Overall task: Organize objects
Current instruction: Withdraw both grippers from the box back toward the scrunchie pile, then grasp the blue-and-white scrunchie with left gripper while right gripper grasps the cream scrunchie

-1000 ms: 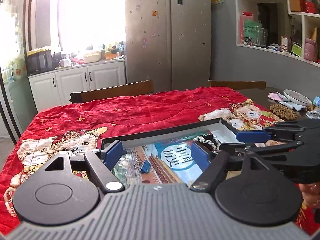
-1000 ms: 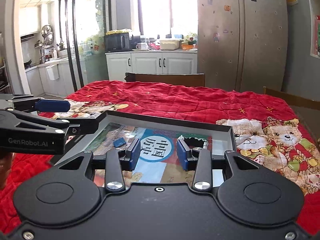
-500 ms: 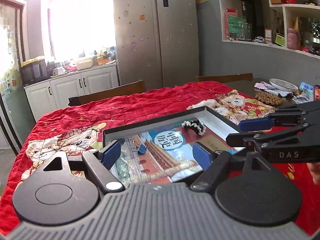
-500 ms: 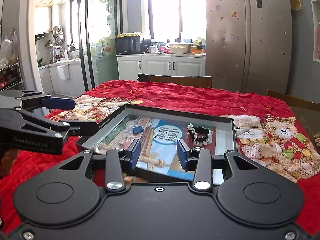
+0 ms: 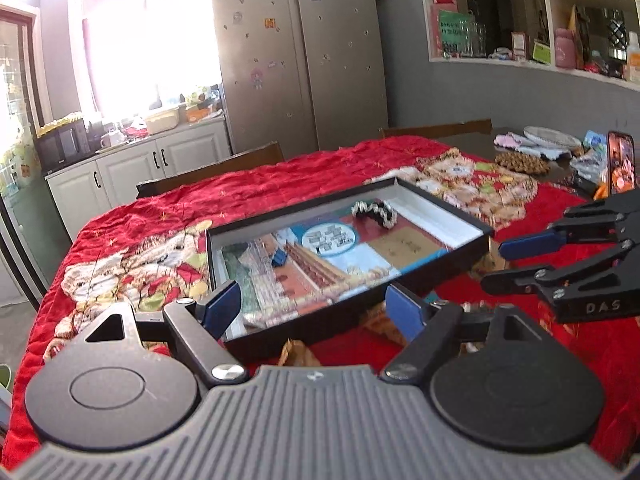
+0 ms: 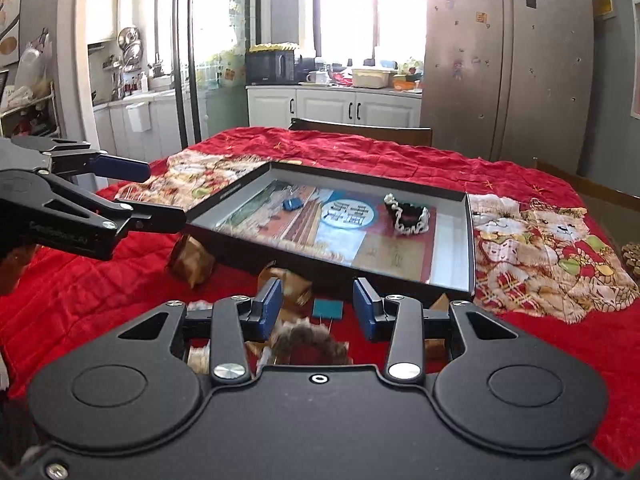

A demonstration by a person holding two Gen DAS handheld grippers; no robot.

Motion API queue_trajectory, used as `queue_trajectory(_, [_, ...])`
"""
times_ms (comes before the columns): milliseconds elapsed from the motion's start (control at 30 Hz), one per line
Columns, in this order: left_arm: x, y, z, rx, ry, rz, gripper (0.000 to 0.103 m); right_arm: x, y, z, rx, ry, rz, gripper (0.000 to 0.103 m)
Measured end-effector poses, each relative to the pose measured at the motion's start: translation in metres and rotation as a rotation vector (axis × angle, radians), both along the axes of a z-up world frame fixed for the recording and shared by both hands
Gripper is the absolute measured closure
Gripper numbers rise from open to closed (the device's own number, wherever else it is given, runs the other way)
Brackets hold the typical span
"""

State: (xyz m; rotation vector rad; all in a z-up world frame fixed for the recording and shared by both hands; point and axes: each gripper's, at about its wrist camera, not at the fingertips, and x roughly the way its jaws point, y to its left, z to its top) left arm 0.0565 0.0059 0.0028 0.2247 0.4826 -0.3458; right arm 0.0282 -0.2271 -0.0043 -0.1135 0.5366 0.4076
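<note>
A shallow black box (image 5: 448, 216) (image 6: 470, 248) with a printed picture floor lies on the red cloth. In it are a black-and-white hair tie (image 5: 375, 212) (image 6: 408, 216) and a small blue binder clip (image 5: 279, 258) (image 6: 292, 204). Brown wrapped packets (image 6: 192, 262), a furry brown scrunchie (image 6: 310, 340) and a teal card (image 6: 328, 308) lie on the cloth before the box. My left gripper (image 5: 312, 306) is open and empty at the box's near edge. My right gripper (image 6: 316, 306) is open and empty above the loose items.
The red bear-print cloth (image 5: 280, 184) covers the table. A phone (image 5: 621, 168), a plate (image 5: 550, 136) and a bead mat (image 5: 522, 162) sit at the far right. Wooden chairs (image 6: 360, 130) stand behind the table.
Both grippers have pulled back from over the box toward the near side and risen. The loose packets, scrunchie and card in front of the box have come into view.
</note>
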Motion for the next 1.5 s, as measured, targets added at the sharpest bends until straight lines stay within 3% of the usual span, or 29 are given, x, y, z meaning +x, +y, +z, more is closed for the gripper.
queue_trajectory(500, [-0.016, -0.011, -0.047, 0.027, 0.138, -0.091, 0.016, -0.045, 0.013, -0.023, 0.011, 0.064, 0.116, 0.073])
queue_trajectory(1033, [-0.012, -0.01, -0.07, -0.02, 0.197, -0.081, 0.016, -0.038, 0.021, -0.051, 0.026, 0.183, 0.085, 0.075])
queue_trajectory(1433, [-0.009, -0.014, -0.079, -0.024, 0.225, -0.089, 0.038, -0.029, 0.02, -0.06, 0.106, 0.235, 0.048, 0.074])
queue_trajectory(1500, [-0.01, -0.015, -0.079, -0.025, 0.225, -0.095, 0.052, -0.028, 0.019, -0.061, 0.11, 0.235, 0.045, 0.075])
